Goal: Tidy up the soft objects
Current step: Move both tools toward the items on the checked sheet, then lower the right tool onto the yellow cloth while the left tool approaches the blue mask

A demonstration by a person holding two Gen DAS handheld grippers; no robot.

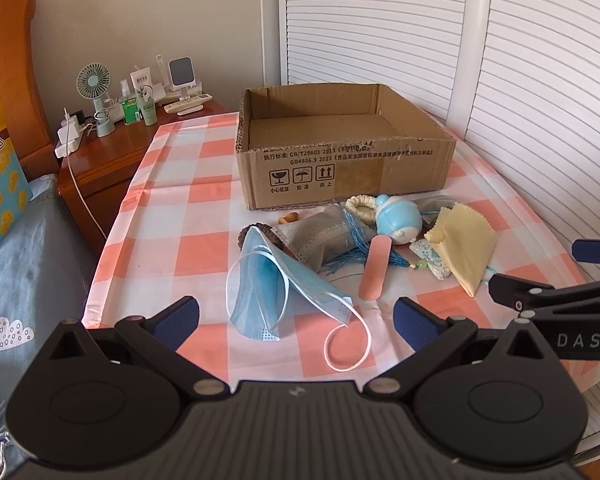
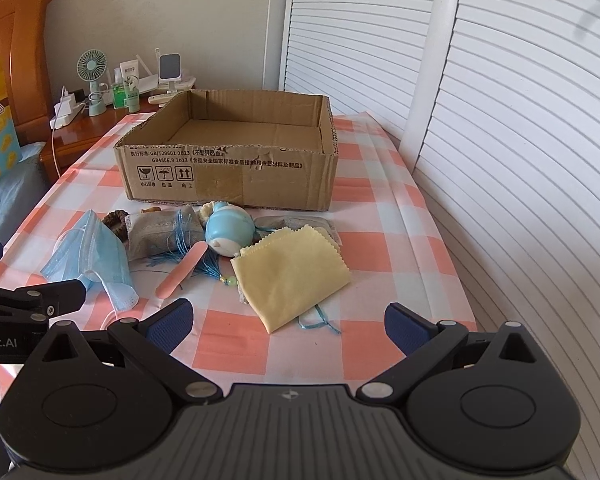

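The left gripper (image 1: 296, 318) hangs above the near edge of the table with its jaws spread wide and nothing between them; the blue face mask (image 1: 268, 280) lies on the cloth just beyond its fingertips, one white ear loop trailing toward the camera. The right gripper (image 2: 288, 320) is likewise held wide apart and empty, low over the table, with the folded yellow cloth (image 2: 292, 272) lying just ahead of it. Between mask and cloth the other soft things lie in a loose heap: a pink strip (image 1: 375, 268) lying flat, a grey pouch (image 1: 324, 236) with a blue tassel (image 2: 210, 264) draped across it, a light blue round toy (image 1: 398, 220) touching a cream scrunchie (image 1: 362, 206), and a small patterned sachet (image 1: 434, 258) partly under the yellow cloth. Behind the heap, touching or nearly touching it, stands an open cardboard box (image 2: 228, 172) with a bare floor. All of this sits on a table covered by a pink and white checked cloth (image 2: 364, 240). To the left is a wooden nightstand (image 1: 112, 152) carrying a small green fan (image 1: 96, 88), and white slatted doors (image 2: 520, 120) rise to the right.
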